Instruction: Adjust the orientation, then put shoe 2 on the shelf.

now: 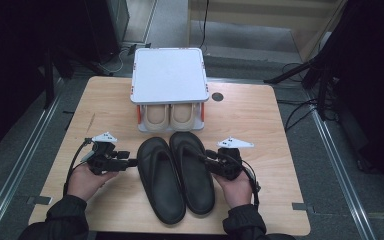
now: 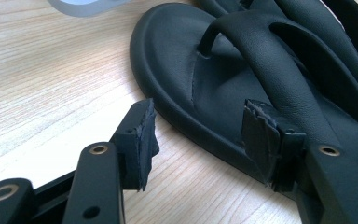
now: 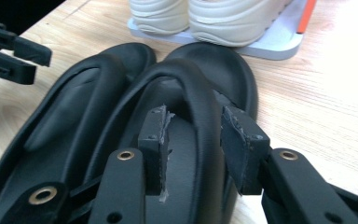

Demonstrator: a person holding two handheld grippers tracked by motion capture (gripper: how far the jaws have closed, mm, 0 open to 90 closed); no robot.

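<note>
Black flip-flops lie side by side on the wooden tabletop (image 1: 105,100), the left flip-flop (image 1: 160,180) and the right flip-flop (image 1: 194,172) touching along their inner edges, just in front of the white shoe rack (image 1: 169,75). That rack, a flat-topped stand with orange posts, holds a pair of cream shoes (image 1: 170,116) on its lower shelf, rounded ends facing the sandals. Each sandal's long axis runs from the rack back toward the person, toe ends close to the rack, heels near the tabletop's front edge. The left gripper (image 1: 132,162) sits at the outer edge of the left flip-flop with its jaws spread wide; one pad is over the bare wood, the other over the footbed, and the sandal's rim lies between them unpinched. The right gripper (image 1: 202,156) reaches over the right flip-flop, its jaws parted on either side of the strap (image 3: 200,116) with small gaps, not squeezing it.
</note>
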